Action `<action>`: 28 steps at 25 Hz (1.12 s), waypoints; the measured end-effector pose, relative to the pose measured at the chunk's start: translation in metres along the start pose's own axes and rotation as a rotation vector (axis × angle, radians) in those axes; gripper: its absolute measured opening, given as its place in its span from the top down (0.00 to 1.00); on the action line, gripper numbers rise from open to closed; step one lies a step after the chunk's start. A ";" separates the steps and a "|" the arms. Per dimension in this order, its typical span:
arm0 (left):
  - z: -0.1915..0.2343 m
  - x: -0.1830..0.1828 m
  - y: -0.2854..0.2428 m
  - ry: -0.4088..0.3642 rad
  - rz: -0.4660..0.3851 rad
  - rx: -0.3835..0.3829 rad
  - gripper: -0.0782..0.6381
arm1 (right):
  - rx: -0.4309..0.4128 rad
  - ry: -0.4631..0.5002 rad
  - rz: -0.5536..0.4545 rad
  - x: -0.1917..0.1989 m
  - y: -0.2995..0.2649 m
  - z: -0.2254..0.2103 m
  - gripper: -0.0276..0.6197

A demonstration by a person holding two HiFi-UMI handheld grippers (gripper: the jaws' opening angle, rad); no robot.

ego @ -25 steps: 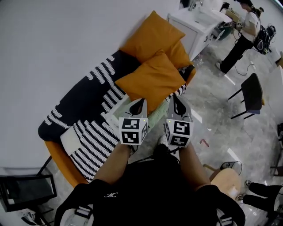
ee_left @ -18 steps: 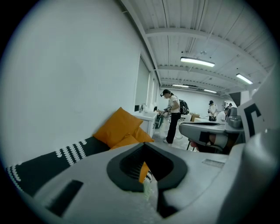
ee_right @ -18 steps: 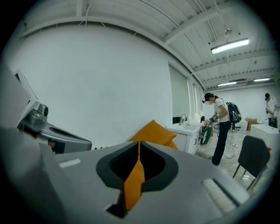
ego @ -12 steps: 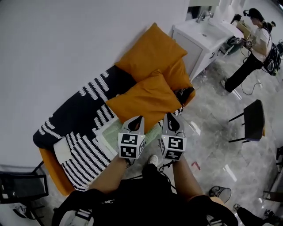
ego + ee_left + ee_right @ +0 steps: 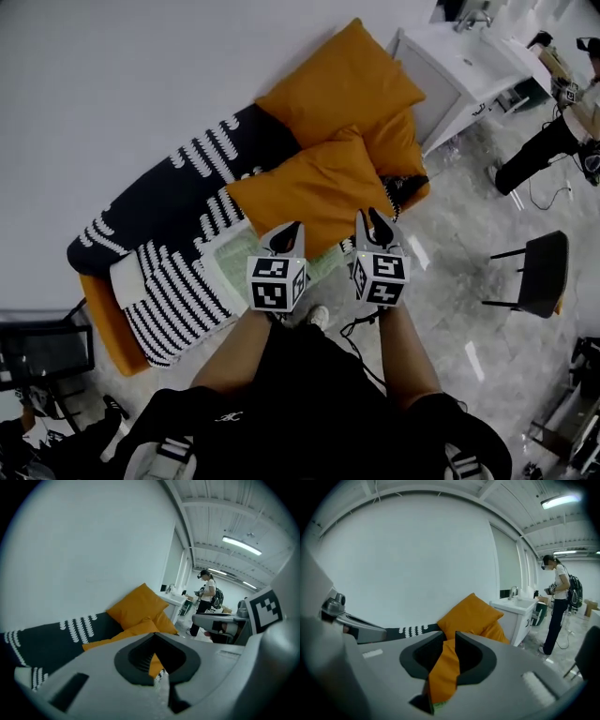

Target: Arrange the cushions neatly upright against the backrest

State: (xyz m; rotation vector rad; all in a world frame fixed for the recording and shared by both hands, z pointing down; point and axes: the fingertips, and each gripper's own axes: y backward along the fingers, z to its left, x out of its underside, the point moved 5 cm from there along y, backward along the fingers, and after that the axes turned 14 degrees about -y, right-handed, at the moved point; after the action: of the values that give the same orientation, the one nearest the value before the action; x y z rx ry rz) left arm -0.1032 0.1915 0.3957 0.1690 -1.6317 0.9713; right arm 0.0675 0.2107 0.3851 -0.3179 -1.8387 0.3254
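Right tongs (image 5: 368,217) just parting — orange cloth of front cushion (image 5: 309,192) loose between them. Left tongs (image 5: 292,228) closed at its edge. Cushion lies flat on sofa (image 5: 111,323) — not yet upright against backrest (image 5: 178,187).

Reads as a home mock-up staged in an industrial hall. Furnished with a sofa (image 5: 150,217), orange cushions (image 5: 345,86) and a white washbasin cabinet (image 5: 469,67) on glossy floor (image 5: 469,286). Roofed by an exposed ceiling (image 5: 220,508) with strip lights (image 5: 241,545), above a backpack-wearing person (image 5: 557,606).
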 end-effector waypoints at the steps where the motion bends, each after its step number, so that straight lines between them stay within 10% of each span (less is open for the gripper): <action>1: 0.007 0.006 -0.001 0.016 0.014 -0.006 0.88 | -0.010 0.002 0.017 0.003 -0.007 0.003 0.82; 19: 0.127 0.135 -0.110 0.260 0.244 -0.101 0.37 | 0.048 0.179 0.339 0.077 -0.165 -0.051 0.55; 28: 0.154 0.214 -0.177 0.356 0.404 -0.120 0.32 | 0.099 0.245 0.558 0.147 -0.258 -0.129 0.36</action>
State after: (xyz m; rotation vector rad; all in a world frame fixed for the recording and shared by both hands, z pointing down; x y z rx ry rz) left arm -0.1840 0.0566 0.6718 -0.4101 -1.4109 1.1271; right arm 0.1366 0.0359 0.6486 -0.7690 -1.4624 0.7251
